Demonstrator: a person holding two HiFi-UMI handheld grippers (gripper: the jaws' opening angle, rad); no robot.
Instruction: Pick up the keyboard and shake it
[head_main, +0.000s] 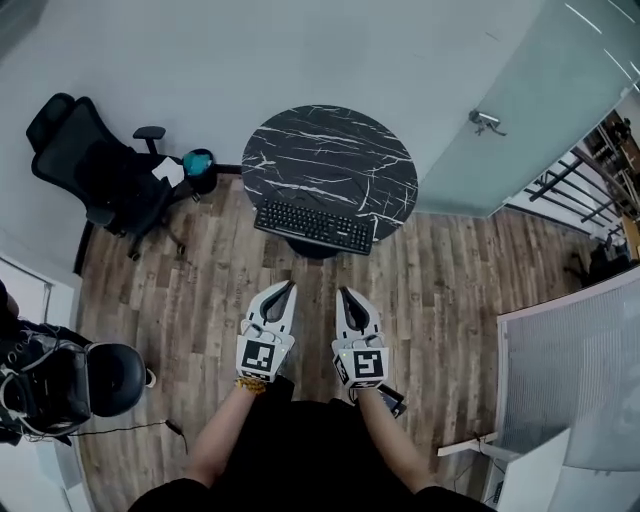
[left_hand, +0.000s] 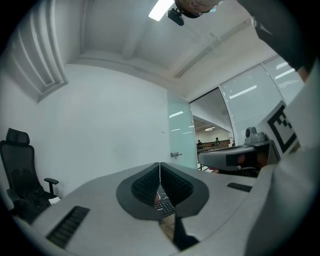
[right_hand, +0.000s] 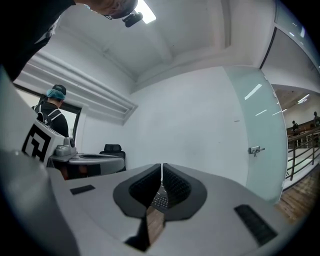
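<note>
The white left gripper (head_main: 289, 287) and the white right gripper (head_main: 345, 293), held side by side in front of the person, both point level with their jaws pressed together and nothing between them. Each gripper view shows its ribbed black pads meeting along a thin seam. Ahead of them and well apart from both tips, the black computer keyboard (head_main: 315, 227) lies untouched at the near edge of a round black marble-patterned table (head_main: 330, 150). Only the head view takes in the whole keyboard, while the two gripper views catch no more than a sliver of keys below the closed pads. The head view alone shows a teal object (head_main: 198, 161) beside the black office chair (head_main: 95, 165), which stands left of the table on the wood-plank floor (head_main: 200, 290). The frosted glass door (head_main: 520, 100) with its metal handle (head_main: 486, 121) appears in all three views, set in a plain white wall. Only the right gripper view shows a person in a teal cap (right_hand: 52, 100), seen from behind at the far left. The left gripper view alone looks past the door into a lit hall with small distant figures.
</note>
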